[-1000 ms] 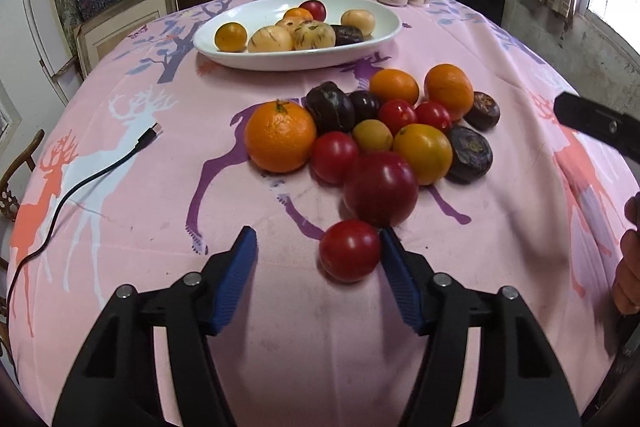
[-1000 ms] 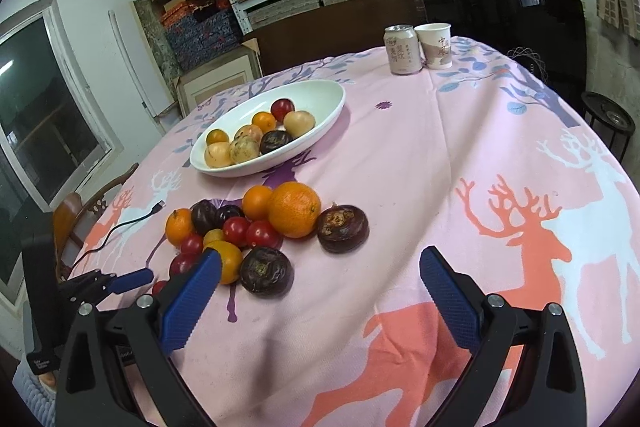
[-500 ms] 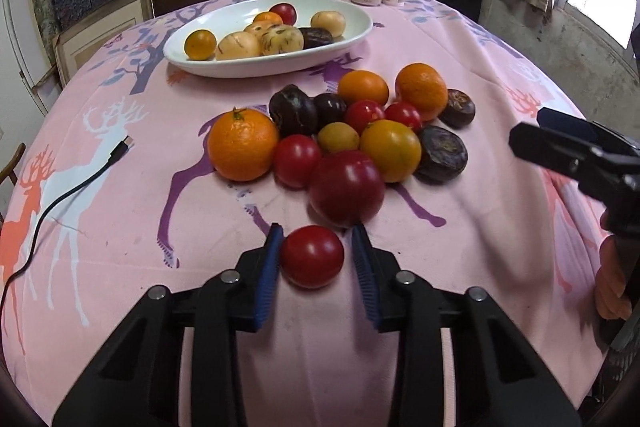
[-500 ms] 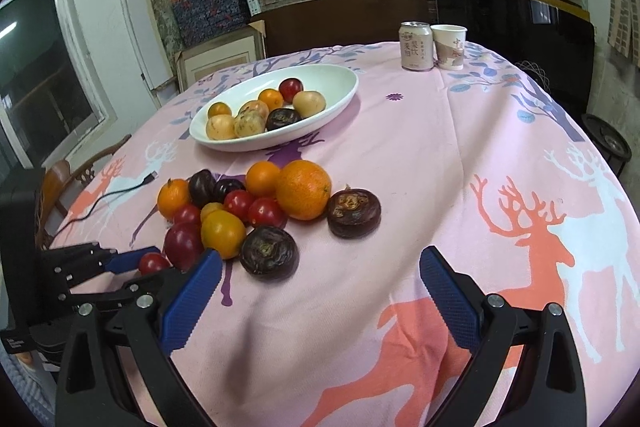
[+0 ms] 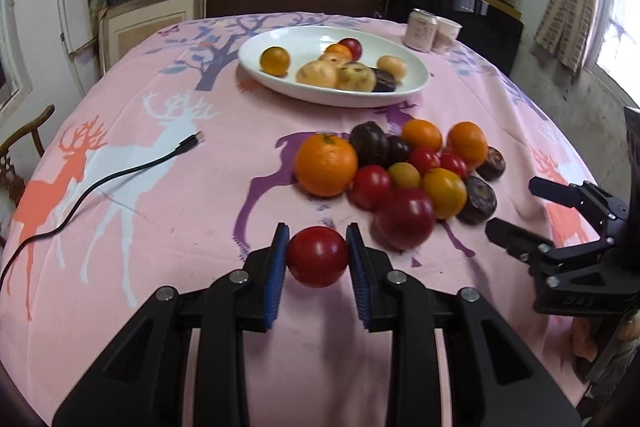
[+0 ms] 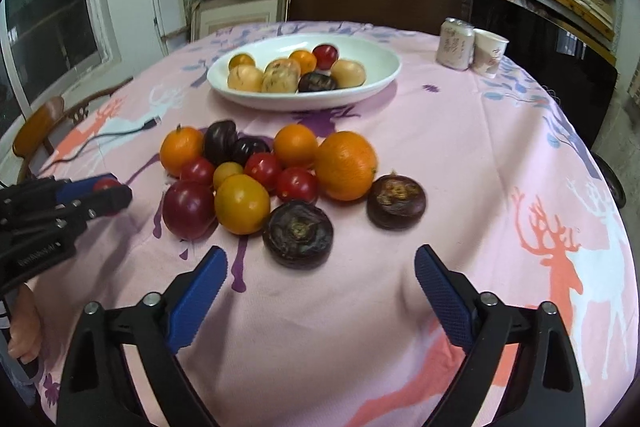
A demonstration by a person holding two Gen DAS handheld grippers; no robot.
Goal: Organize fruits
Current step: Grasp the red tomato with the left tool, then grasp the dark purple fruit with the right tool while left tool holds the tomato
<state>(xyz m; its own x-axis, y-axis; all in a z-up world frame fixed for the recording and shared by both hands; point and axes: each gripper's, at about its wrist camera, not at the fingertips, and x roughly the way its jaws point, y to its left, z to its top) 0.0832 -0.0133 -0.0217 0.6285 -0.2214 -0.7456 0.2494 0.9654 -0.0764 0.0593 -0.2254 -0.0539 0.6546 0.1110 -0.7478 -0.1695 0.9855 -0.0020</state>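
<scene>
My left gripper (image 5: 317, 239) is shut on a small red tomato (image 5: 316, 259), held just above the pink tablecloth in front of the fruit pile. The pile has a large orange (image 5: 326, 165), a big dark red fruit (image 5: 404, 219), tomatoes and dark purple fruits. A white oval bowl (image 5: 280, 87) with several fruits stands behind it. My right gripper (image 6: 320, 254) is wide, its jaws closing, and its pads touch nothing. A dark purple fruit (image 6: 298, 233) lies just ahead of its tips. The right wrist view shows the left gripper (image 6: 108, 191) with the tomato (image 6: 105, 183).
A black cable (image 5: 100, 183) crosses the cloth on the left. A drink can (image 6: 456, 43) and a paper cup (image 6: 490, 53) stand at the back right. A wooden chair (image 6: 40, 123) is beside the table's left edge. A person's hand (image 6: 24, 331) shows low left.
The left jaws closed from wide open onto the red tomato and drew it slightly off the cloth. The right gripper came nearer to the pile and rolled.
</scene>
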